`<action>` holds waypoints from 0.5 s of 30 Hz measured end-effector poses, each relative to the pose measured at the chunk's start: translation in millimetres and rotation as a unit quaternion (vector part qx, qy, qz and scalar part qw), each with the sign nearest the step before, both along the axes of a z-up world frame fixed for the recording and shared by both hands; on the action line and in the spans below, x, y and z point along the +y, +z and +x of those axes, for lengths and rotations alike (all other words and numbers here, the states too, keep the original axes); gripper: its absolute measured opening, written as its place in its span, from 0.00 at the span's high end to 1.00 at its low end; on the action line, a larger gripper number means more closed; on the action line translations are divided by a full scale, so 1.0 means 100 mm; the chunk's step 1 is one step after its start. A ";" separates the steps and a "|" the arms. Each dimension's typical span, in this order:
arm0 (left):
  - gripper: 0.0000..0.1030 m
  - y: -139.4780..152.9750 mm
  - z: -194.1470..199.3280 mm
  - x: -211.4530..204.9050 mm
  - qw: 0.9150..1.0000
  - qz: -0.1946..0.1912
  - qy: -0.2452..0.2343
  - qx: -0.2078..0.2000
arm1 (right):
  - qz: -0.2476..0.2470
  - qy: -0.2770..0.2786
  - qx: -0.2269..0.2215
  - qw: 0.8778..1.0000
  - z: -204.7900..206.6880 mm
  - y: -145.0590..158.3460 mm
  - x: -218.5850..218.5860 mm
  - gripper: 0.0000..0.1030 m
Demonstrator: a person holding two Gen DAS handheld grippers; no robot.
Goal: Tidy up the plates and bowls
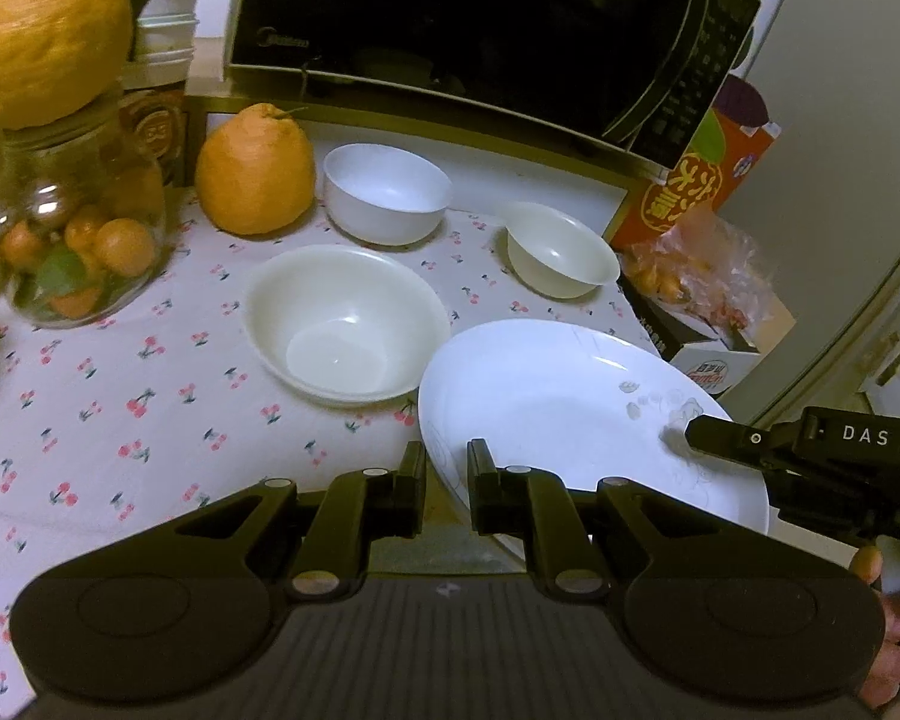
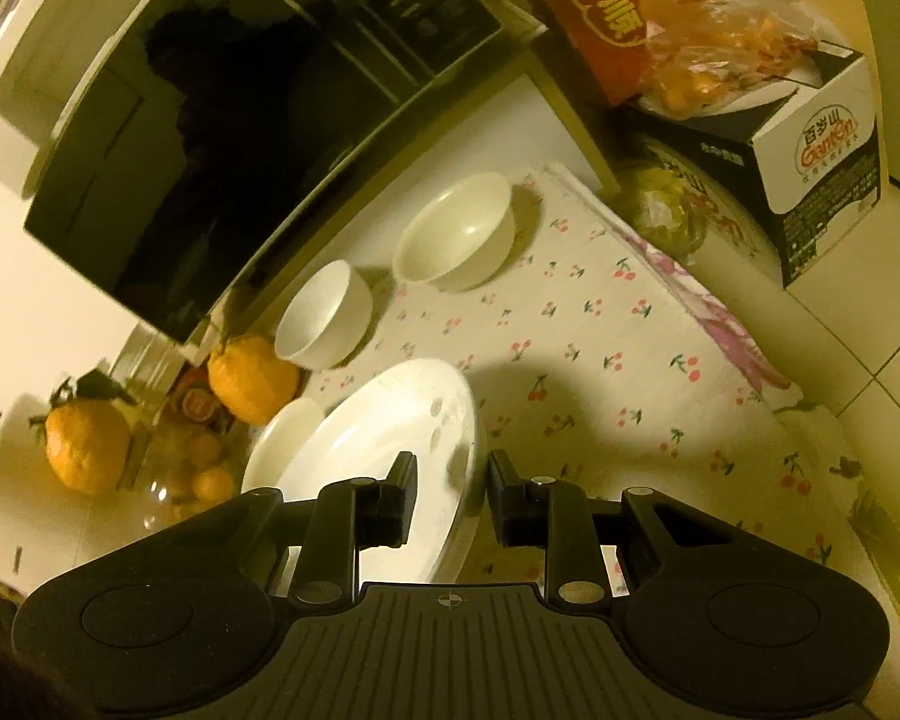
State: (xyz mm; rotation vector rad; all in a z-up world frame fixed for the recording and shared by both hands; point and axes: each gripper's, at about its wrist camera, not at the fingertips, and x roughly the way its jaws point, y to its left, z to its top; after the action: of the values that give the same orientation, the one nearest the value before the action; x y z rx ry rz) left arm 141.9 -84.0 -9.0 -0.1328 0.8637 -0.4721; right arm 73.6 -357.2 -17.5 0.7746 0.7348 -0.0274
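Note:
A large white plate hangs tilted above the cherry-print cloth, held from two sides. My left gripper is shut on its near-left rim. My right gripper is clamped on the plate's right edge; in the right wrist view the plate has its rim pinched inside that gripper. A wide white bowl rests left of the plate, half hidden behind it in the right wrist view. A small deep bowl and a flared bowl stand further back.
A black microwave overhangs the back of the table. An orange fruit and a glass jar of small oranges topped by a big citrus stand at the left. A red carton and bagged fruit crowd the right edge.

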 end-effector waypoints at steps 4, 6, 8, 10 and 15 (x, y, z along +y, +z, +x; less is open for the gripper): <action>0.88 0.02 -0.09 0.09 1.000 0.000 0.001 0.001 | -0.003 0.012 -0.002 1.000 -0.07 0.06 0.07 0.76; 0.88 0.03 -0.13 0.13 1.000 -0.001 0.003 0.002 | -0.006 0.018 -0.002 1.000 -0.10 0.08 0.11 0.76; 0.88 0.04 -0.18 0.17 1.000 -0.003 0.004 0.002 | -0.009 0.024 -0.001 1.000 -0.14 0.11 0.14 0.76; 0.88 0.04 -0.21 0.20 1.000 -0.004 0.005 0.004 | -0.014 0.030 -0.001 0.999 -0.17 0.13 0.18 0.76; 0.88 0.06 -0.30 0.29 1.000 -0.008 0.010 0.006 | -0.024 0.042 0.004 0.999 -0.25 0.17 0.27 0.76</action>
State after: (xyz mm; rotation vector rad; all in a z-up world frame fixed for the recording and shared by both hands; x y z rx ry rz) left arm 111.7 -54.9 -3.3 -0.1595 0.8688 -0.4599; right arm 48.5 -330.5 -0.4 0.6979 0.7705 0.0277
